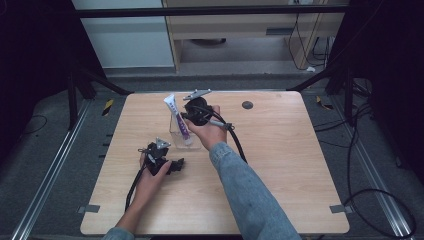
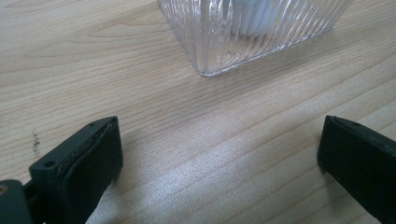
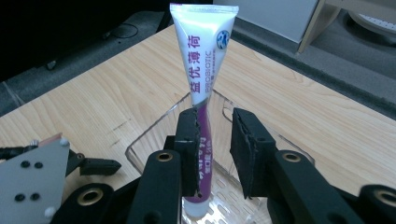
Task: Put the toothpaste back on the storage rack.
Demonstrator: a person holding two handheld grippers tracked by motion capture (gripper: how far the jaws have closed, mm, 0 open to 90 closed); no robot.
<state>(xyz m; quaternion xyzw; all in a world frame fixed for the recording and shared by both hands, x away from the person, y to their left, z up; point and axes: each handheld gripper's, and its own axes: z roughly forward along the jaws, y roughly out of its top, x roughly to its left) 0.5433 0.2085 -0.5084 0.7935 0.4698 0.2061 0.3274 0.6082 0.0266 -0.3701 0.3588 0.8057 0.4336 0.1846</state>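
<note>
Toothpaste tube [image 3: 204, 60], white and purple, stands cap-down and leaning in a clear ribbed container [image 2: 243, 32] near the middle of the wooden table [image 1: 280, 150]; the right gripper [image 3: 215, 154] has its jaws narrowly parted around the tube, one pad against it, the other with a gap; the left gripper [image 2: 219, 163] rests low beside the container, jaws spread wide with nothing between them.

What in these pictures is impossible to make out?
- Lower end of the tube: right gripper view, behind the right tongs.
- Top of the holder: left gripper view, cut off by the upper edge.
- Dark spot on the table: high view, too small to identify.
</note>
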